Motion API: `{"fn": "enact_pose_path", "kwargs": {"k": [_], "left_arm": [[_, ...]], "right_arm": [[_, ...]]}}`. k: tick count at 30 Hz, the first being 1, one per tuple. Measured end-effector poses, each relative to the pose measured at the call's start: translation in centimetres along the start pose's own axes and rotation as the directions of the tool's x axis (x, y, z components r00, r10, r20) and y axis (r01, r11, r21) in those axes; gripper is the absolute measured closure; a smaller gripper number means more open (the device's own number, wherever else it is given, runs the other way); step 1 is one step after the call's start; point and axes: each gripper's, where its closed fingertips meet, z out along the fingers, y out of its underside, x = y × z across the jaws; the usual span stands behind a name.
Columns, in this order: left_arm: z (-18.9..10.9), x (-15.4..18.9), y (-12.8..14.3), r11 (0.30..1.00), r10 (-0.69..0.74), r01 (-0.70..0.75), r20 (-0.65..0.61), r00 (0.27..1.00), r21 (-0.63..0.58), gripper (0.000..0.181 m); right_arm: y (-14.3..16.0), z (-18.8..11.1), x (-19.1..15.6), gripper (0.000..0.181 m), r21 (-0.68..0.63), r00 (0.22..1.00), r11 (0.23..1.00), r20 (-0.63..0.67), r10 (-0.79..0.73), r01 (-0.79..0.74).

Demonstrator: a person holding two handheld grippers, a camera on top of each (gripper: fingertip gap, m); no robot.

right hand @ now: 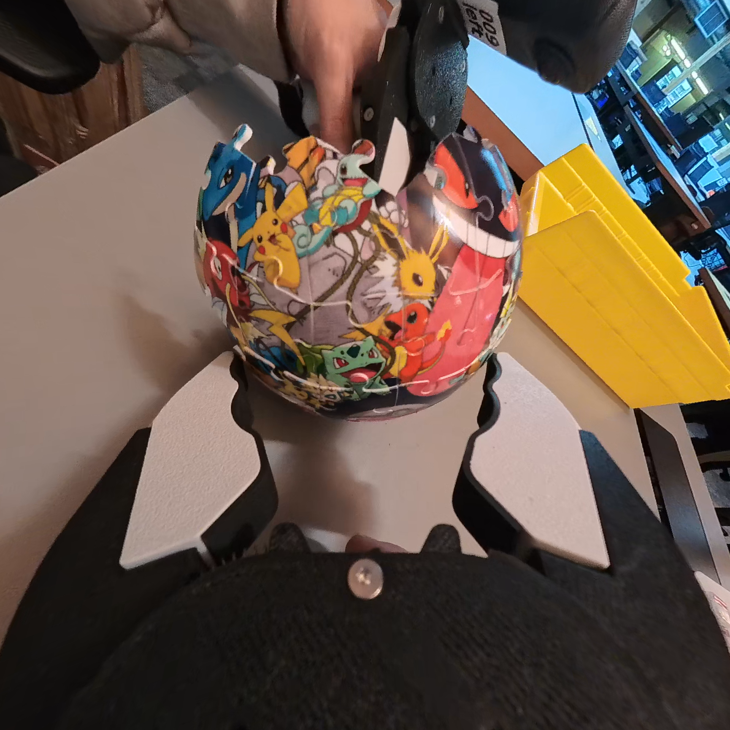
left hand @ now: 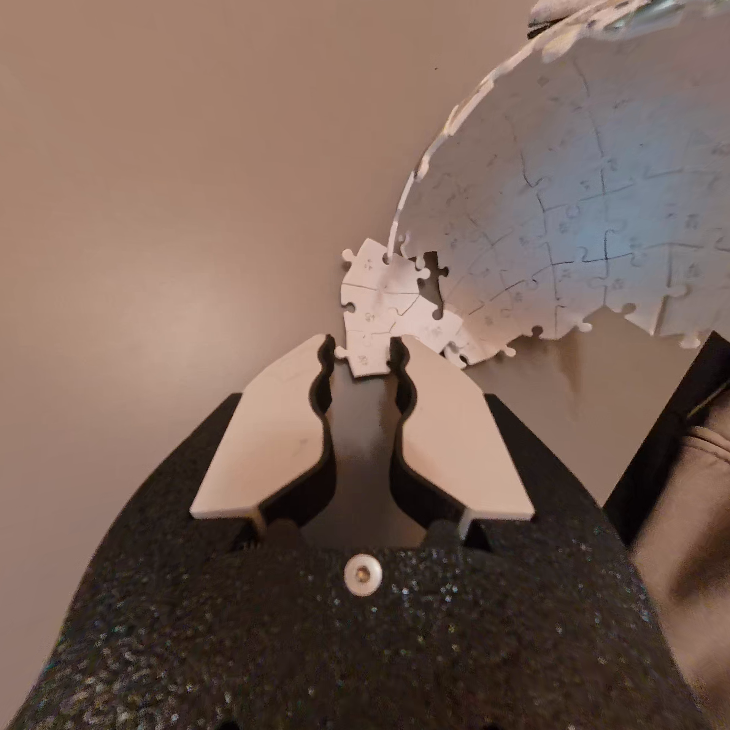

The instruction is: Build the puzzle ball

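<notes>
The puzzle ball (right hand: 355,276) is a colourful cartoon-printed shell with an open, jagged top. My right gripper (right hand: 363,365) is shut on its lower part, one finger touching each side, just above the table. In the left wrist view I see the ball's white inner side (left hand: 572,197). My left gripper (left hand: 361,347) is shut on the end of a curved strip of joined white-backed pieces (left hand: 375,300), which reaches to the shell's rim beside a small gap (left hand: 432,276). The left gripper (right hand: 395,158) also shows in the right wrist view, at the ball's open top.
A person's hand (right hand: 328,79) holds the left gripper above the ball. Yellow plastic bins (right hand: 612,296) stand at the table's right edge, close to the ball. The pale table (right hand: 98,256) extends to the left.
</notes>
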Motion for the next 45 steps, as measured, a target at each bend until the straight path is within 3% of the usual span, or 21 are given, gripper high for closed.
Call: {"fn": "enact_pose_path", "kwargs": {"k": [1, 5, 9, 12, 15, 22, 29, 35, 45], "left_arm": [[0.0, -0.1, 0.1, 1.000, -0.012, 0.012, 0.002, 1.000, -0.003, 0.156], [-0.3, -0.3, 0.3, 0.993, -0.116, 0.116, -0.028, 0.993, -0.010, 0.165], [-1.2, -0.8, 0.6, 0.966, -0.259, 0.259, -0.070, 0.963, -0.008, 0.161], [-1.8, -1.0, 0.6, 0.892, -0.450, 0.451, -0.137, 0.883, -0.022, 0.158], [-1.8, -0.3, 0.5, 0.828, -0.556, 0.556, -0.243, 0.795, -0.077, 0.158], [-1.0, 0.8, 0.3, 0.776, -0.625, 0.608, -0.341, 0.703, -0.168, 0.166], [-0.3, 1.4, 0.6, 0.786, -0.616, 0.590, -0.321, 0.720, -0.185, 0.178], [-1.0, 0.6, 0.1, 0.787, -0.596, 0.617, -0.289, 0.749, -0.024, 0.180], [-3.2, 1.7, 0.7, 0.599, -0.659, 0.739, -0.334, 0.674, 0.309, 0.180]], "right_arm": [[0.0, 0.0, 0.0, 0.067, -0.001, 1.000, 1.000, 0.000, 0.000, 0.000], [-0.1, 0.0, -0.1, 0.068, -0.002, 1.000, 1.000, -0.001, -0.001, 0.001], [-0.2, -0.2, -0.1, 0.068, -0.004, 1.000, 1.000, -0.002, -0.001, 0.001], [-0.3, -0.3, -0.3, 0.068, -0.003, 1.000, 1.000, -0.003, -0.002, 0.002], [-0.4, -0.3, -0.3, 0.069, -0.003, 1.000, 1.000, -0.005, -0.003, 0.003], [-0.7, -0.3, -0.4, 0.069, 0.000, 1.000, 1.000, -0.007, -0.006, 0.006], [-0.7, -0.2, -0.4, 0.069, 0.002, 1.000, 1.000, -0.007, -0.008, 0.008], [-0.3, -0.3, -0.3, 0.070, -0.016, 1.000, 1.000, -0.012, -0.006, 0.005], [-0.2, -0.1, -0.2, 0.071, -0.041, 1.000, 0.999, -0.016, 0.012, -0.013]]}}
